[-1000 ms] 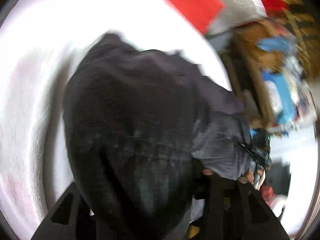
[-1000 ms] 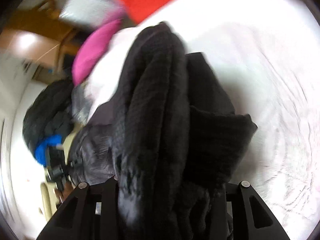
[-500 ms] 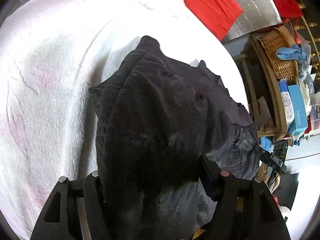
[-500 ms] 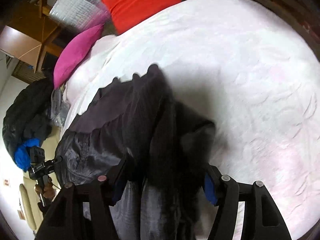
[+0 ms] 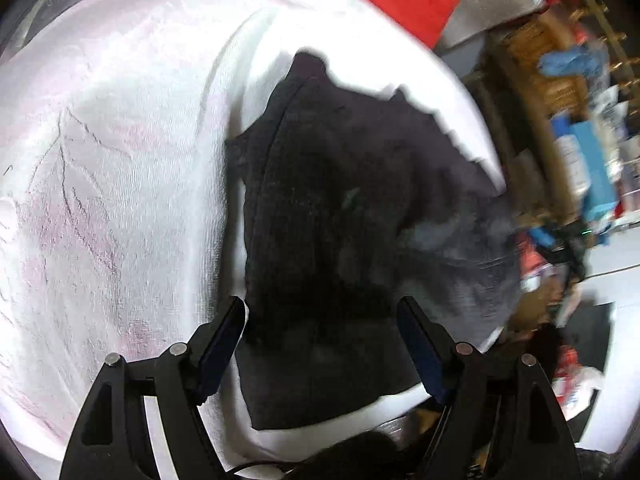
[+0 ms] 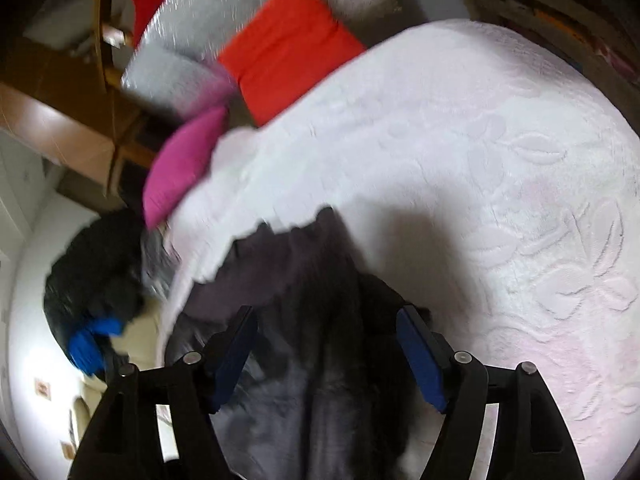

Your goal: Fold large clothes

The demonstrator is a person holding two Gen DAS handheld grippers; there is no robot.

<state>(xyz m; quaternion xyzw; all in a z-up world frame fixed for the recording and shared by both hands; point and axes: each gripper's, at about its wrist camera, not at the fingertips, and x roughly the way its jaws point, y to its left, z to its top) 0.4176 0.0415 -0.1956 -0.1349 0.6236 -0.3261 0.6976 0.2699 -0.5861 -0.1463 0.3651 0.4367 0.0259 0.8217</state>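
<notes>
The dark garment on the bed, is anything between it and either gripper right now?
Nothing visible. The dark garment lies on the white bedspread, right in front of the open left gripper and right gripper; their jaws have just been opening.

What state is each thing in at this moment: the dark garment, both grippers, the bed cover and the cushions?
Dark garment: lying bunched on the bed, released.
Left gripper: open, jaws just widened, pads clear of cloth.
Right gripper: open, jaws just widened, garment below.
White bed cover: spread, embossed, lightly creased.
Red cushion: beyond the bed's far edge.
Pink cushion: at bed's edge.
</notes>
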